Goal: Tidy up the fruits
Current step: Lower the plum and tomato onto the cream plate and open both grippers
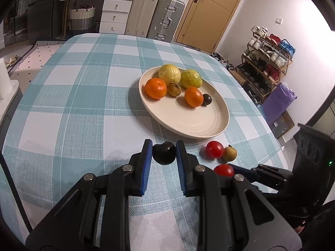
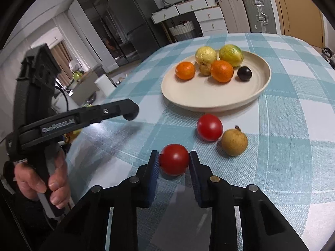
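Note:
My left gripper point(image 1: 164, 152) is shut on a dark plum point(image 1: 164, 153), held just above the checked tablecloth in front of the cream plate point(image 1: 188, 121). My right gripper point(image 2: 174, 159) is shut on a red tomato point(image 2: 174, 159) that rests on the cloth. A second red tomato point(image 2: 209, 127) and a small brown fruit point(image 2: 234, 142) lie just beyond it. On the plate point(image 2: 209, 96) sit two oranges point(image 2: 222, 71), two yellow-green fruits point(image 2: 231, 54), a small brown fruit point(image 2: 204, 69) and a dark plum point(image 2: 244, 73).
The left gripper point(image 2: 130, 109) and the hand point(image 2: 41, 184) that holds it fill the left of the right wrist view. The table's right edge point(image 1: 274, 138) drops off toward a shoe rack point(image 1: 268, 60). Suitcases point(image 1: 165, 18) and drawers point(image 1: 114, 16) stand behind the table.

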The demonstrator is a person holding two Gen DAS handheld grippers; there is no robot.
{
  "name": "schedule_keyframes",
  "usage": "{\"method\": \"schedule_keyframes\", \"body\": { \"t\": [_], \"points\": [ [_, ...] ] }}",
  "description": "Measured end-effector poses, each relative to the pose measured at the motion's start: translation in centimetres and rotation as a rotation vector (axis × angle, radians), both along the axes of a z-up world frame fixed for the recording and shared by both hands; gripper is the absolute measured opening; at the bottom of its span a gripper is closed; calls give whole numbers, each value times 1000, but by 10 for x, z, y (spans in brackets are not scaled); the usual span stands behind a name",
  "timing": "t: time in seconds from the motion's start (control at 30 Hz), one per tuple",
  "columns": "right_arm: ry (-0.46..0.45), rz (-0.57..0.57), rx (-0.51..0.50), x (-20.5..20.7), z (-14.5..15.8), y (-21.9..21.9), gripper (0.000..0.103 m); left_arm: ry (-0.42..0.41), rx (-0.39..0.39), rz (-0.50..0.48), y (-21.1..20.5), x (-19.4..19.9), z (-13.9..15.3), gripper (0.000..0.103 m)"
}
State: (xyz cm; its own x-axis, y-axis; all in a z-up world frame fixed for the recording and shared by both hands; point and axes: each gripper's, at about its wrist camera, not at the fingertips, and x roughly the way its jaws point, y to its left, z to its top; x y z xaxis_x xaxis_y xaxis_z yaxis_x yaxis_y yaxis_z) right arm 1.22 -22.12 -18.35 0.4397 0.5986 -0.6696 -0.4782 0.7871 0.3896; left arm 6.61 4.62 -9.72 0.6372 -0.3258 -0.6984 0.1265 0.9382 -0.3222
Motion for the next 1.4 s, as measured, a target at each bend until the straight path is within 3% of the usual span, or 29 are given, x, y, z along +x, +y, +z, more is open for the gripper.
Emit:
{"method": "schedule_keyframes", "body": {
  "t": [0.7, 1.4],
  "points": [
    [-88, -8, 49, 53, 41, -16, 29, 20, -24, -48, -26, 66, 5, 20],
    [-28, 24, 59, 143, 37, 19, 29, 72, -48, -54, -20, 116, -20, 20]
  ]
}}
